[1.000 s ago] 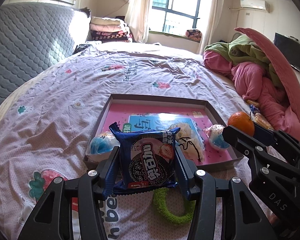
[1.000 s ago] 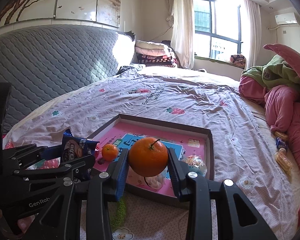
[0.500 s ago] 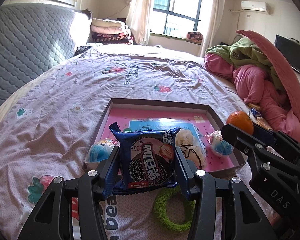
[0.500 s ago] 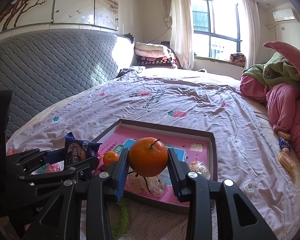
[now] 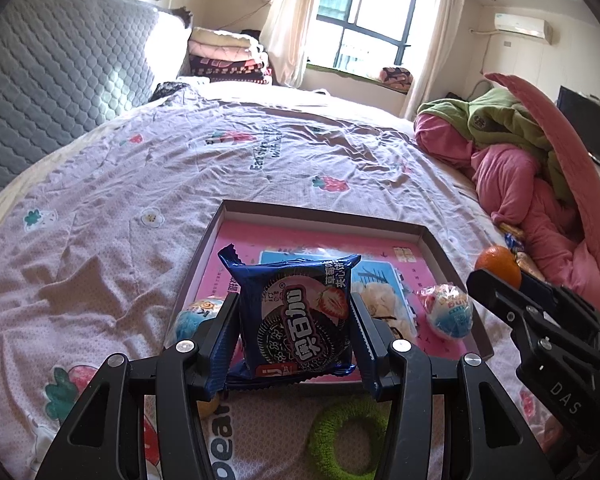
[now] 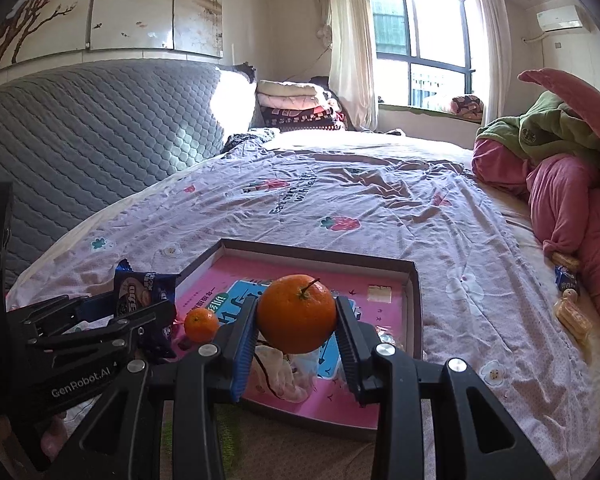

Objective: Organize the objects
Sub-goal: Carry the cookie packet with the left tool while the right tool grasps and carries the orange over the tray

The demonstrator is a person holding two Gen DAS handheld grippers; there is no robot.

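My left gripper (image 5: 294, 312) is shut on a blue strawberry cookie packet (image 5: 296, 320), held upright over the near edge of a shallow brown tray (image 5: 320, 214) with a pink floor. In the tray lie two foil-wrapped balls (image 5: 448, 312), a cream plush piece (image 5: 384, 304) and a small orange (image 6: 201, 324). My right gripper (image 6: 296, 320) is shut on a large orange (image 6: 296, 314) above the tray's (image 6: 320, 250) near side. The two grippers stand side by side; the left gripper (image 6: 100, 328) shows at the left of the right wrist view.
A green fuzzy ring (image 5: 348, 436) lies on the bedsheet just before the tray. Snack packets (image 6: 568, 280) rest by a pink and green blanket pile (image 6: 560, 208) on the right. A grey quilted headboard (image 6: 100, 128) runs along the left.
Both grippers have edged forward toward the tray, each keeping its grip. The tray and the green ring have slid lower in both views.
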